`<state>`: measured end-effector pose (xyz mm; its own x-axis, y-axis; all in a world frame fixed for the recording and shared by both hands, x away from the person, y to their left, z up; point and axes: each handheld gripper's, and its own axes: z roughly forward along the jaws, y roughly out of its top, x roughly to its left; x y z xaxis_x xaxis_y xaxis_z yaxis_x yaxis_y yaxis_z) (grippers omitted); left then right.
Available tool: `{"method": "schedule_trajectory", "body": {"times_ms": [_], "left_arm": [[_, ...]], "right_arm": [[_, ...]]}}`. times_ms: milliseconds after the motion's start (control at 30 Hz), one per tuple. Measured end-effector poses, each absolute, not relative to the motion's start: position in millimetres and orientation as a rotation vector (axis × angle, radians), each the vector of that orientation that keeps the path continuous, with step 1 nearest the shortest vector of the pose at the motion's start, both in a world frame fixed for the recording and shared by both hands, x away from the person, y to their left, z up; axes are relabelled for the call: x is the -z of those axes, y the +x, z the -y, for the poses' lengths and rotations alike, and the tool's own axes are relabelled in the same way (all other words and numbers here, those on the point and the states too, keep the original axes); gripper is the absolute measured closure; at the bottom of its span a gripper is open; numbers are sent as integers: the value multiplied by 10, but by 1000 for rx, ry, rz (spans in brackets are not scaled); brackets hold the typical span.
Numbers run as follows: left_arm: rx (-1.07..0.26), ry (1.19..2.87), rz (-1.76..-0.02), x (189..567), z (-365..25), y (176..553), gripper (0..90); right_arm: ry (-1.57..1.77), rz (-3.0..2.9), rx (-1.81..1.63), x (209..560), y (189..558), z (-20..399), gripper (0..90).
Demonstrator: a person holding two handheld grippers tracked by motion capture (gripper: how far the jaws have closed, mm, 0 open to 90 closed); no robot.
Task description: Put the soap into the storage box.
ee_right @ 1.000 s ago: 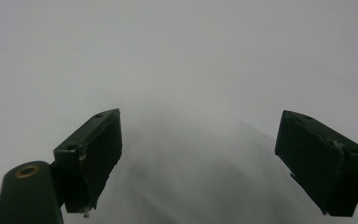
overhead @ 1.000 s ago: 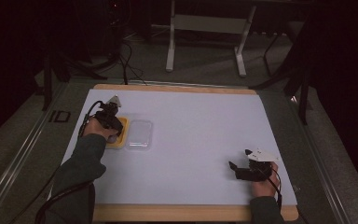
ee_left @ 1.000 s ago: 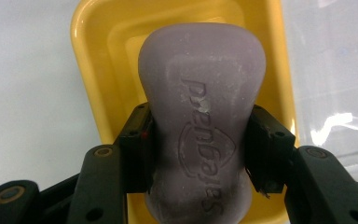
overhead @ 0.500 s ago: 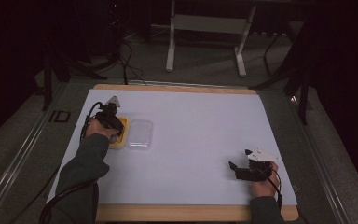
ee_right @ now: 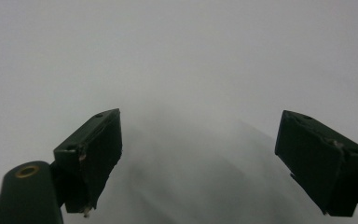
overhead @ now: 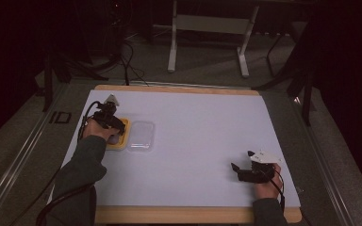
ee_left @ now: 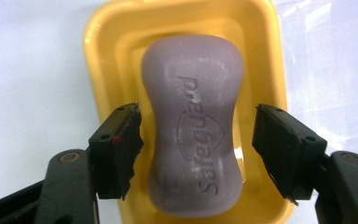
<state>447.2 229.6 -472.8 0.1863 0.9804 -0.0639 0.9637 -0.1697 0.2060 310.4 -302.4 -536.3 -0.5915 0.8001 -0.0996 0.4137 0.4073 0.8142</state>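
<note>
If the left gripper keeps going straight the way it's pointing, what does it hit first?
The purple soap bar lying in the yellow dish. The left gripper points down at it; its fingers, which have just been opening, stand clear on either side, so the soap probably comes first, though depth is hard to judge.

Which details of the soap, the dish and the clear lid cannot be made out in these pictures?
- Soap, left gripper view: near end cut off by the bottom edge.
- Soap, high view: hidden under the left gripper.
- Yellow dish, left gripper view: near corners hidden behind the jaws.
- Clear lid, high view: too small for details.
</note>
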Motion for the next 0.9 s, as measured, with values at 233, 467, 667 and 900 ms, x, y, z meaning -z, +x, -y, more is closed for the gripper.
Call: {"method": "schedule_trajectory", "body": {"times_ms": [233, 467, 667, 900], "left_arm": [[-196, 2258, -1789, 4630, -2327, 4362, 316], [-247, 2267, -1691, 4540, -2338, 4251, 310], [-302, 2251, -1576, 4467, -2322, 4162, 307], [-376, 2270, -1370, 4407, -2227, 3993, 304]], "right_arm": [[1034, -2186, -1068, 5363, 3103, 3025, 144], [1032, -2186, -1066, 5364, 3104, 3024, 144], [1032, -2187, -1066, 5364, 3105, 3024, 144], [1032, -2187, -1066, 5363, 3104, 3024, 144]]}}
